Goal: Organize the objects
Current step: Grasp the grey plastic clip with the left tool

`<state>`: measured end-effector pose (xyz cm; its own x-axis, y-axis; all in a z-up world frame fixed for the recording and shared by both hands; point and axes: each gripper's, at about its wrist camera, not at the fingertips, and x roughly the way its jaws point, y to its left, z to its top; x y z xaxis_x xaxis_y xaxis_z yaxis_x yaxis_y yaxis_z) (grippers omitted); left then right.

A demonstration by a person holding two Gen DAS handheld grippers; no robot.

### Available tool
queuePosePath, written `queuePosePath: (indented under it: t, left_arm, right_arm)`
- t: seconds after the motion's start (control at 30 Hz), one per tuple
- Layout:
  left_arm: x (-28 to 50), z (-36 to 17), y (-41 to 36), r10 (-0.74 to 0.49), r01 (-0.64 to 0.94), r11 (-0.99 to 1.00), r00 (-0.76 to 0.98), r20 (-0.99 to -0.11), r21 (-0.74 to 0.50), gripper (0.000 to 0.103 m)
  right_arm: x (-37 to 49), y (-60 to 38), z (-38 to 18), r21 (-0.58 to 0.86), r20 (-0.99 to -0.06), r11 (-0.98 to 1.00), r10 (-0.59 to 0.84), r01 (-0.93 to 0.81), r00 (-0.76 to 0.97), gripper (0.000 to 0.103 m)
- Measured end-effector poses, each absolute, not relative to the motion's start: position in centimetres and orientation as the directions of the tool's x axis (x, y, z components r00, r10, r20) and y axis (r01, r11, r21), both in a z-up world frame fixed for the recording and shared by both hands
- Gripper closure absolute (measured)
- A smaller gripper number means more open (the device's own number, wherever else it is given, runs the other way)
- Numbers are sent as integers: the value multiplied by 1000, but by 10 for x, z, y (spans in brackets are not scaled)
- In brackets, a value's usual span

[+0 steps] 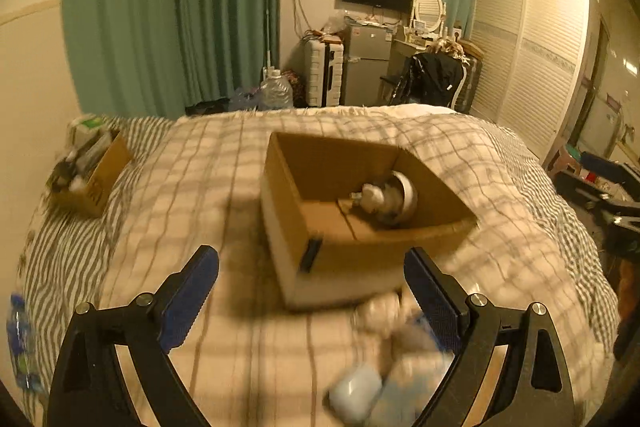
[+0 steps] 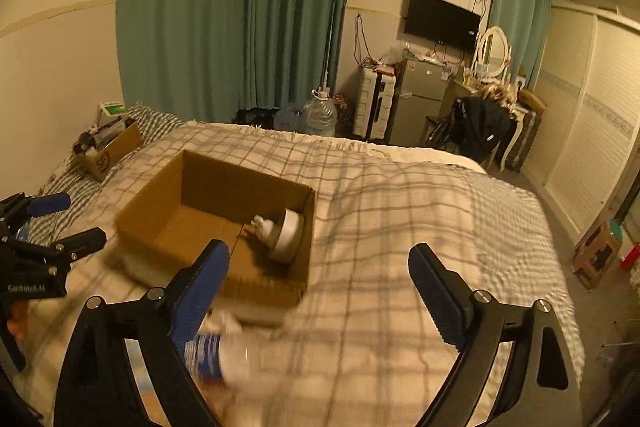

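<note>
An open cardboard box (image 1: 360, 239) sits on the checked blanket of the bed; it also shows in the right wrist view (image 2: 168, 215). Inside it lies a white pump bottle on its side (image 1: 390, 199) (image 2: 282, 233). My left gripper (image 1: 312, 267) is open and empty, just in front of the box. Blurred pale items (image 1: 384, 359) lie on the blanket near its right finger. My right gripper (image 2: 320, 263) is open and empty at the box's near right corner. A bottle with a blue label (image 2: 224, 355) lies beneath its left finger. The left gripper (image 2: 60, 223) shows at the left edge.
A second, smaller cardboard box full of items (image 1: 90, 175) (image 2: 108, 147) stands at the bed's far left on striped bedding. A blue-labelled bottle (image 1: 20, 343) lies at the left edge. Beyond the bed are water jugs (image 2: 320, 115), a suitcase, a fridge and a chair.
</note>
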<state>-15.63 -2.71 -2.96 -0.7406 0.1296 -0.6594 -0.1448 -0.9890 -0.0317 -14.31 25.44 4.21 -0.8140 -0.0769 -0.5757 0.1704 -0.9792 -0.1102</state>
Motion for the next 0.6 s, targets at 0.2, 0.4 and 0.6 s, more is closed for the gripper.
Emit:
queuePosePath:
  t: [0.2, 0.4, 0.6]
  left_arm:
    - [-95, -42, -33, 114, -113, -993, -736, -668, -45, 7]
    - [-66, -83, -26, 145, -103, -989, -670, -728, -102, 7]
    - [-48, -102, -20, 130, -131, -990, -635, -762, -60, 7]
  right_arm:
    - [-68, 257, 42, -117, -593, -976, -80, 184, -801, 7]
    - [-24, 257, 1, -98, -643, -978, -80, 185, -762, 7]
    - [-26, 262, -22, -98, -678, -982, -55, 164, -733, 7]
